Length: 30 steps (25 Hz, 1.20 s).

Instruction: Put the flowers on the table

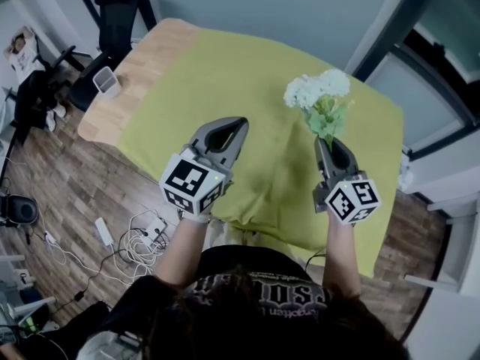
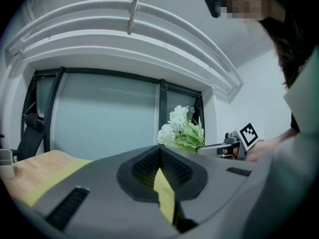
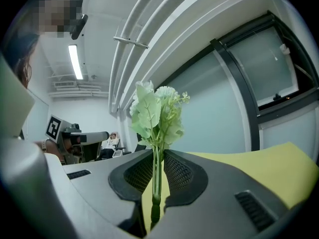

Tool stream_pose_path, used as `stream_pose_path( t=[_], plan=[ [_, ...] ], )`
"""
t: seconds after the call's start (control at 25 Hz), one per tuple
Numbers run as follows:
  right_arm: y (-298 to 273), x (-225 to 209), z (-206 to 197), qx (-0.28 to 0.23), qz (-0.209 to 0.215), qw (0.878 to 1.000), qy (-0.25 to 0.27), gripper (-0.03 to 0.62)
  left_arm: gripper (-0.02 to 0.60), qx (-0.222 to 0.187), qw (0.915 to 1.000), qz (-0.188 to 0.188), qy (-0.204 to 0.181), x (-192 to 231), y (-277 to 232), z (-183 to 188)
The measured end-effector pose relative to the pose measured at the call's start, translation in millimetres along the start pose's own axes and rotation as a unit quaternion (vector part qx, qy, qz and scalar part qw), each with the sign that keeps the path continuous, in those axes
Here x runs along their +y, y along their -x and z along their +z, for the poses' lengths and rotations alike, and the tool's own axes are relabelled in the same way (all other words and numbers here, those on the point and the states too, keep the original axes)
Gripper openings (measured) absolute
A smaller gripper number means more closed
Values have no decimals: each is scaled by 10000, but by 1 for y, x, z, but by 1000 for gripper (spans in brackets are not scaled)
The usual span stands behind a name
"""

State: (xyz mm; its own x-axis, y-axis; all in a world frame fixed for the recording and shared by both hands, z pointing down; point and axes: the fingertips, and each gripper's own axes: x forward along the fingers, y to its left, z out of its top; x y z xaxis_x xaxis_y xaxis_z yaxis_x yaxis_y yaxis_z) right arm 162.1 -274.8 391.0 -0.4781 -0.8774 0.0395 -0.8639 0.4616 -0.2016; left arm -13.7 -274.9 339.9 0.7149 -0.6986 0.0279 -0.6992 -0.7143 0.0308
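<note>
Head view: the right gripper (image 1: 324,142) holds the flowers (image 1: 319,92) at its 12 o'clock, over the yellow-green cloth (image 1: 225,73) on the worktop (image 1: 142,58). The left gripper (image 1: 240,123) is at its 9 o'clock.

Left gripper view: its 2 jaws are pressed together, nothing between them.

Right gripper view: the 2 jaws pinch the green stems (image 3: 156,178), with the blooms upright at 12 o'clock.

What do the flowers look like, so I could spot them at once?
Start at the big table under a yellow-green cloth. Over its right side, the right claw grips the flowers by their thin green stems. They are a small bunch of white blooms and pale green leaves, the only plant in sight.
</note>
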Motion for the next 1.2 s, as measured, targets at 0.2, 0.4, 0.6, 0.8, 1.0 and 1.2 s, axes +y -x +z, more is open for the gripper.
stream_pose_path(
  t=[0.2,0.4,0.6,0.8,1.0,1.2],
  plan=[
    [-30,-7,0,59,-126,9999,57,67,-2,61,9998,-178,-10,26,-25,-3],
    [-61,-14,-2,72,-202,9997,82,67,-2,26,9994,-337,-19,53,-46,1],
    [-93,-25,-16,242,-215,9991,273,67,-2,115,9989,-450,46,72,-63,-7],
    [-128,-37,-51,628,-217,9973,299,67,-2,227,9984,-510,58,93,-67,-16],
    [-151,-47,-91,1076,-289,9933,305,67,-2,373,9976,-540,198,106,-68,-27],
    [-171,-55,-125,1385,-264,9898,213,67,-2,476,9966,-635,222,113,-72,-37]
  ],
)
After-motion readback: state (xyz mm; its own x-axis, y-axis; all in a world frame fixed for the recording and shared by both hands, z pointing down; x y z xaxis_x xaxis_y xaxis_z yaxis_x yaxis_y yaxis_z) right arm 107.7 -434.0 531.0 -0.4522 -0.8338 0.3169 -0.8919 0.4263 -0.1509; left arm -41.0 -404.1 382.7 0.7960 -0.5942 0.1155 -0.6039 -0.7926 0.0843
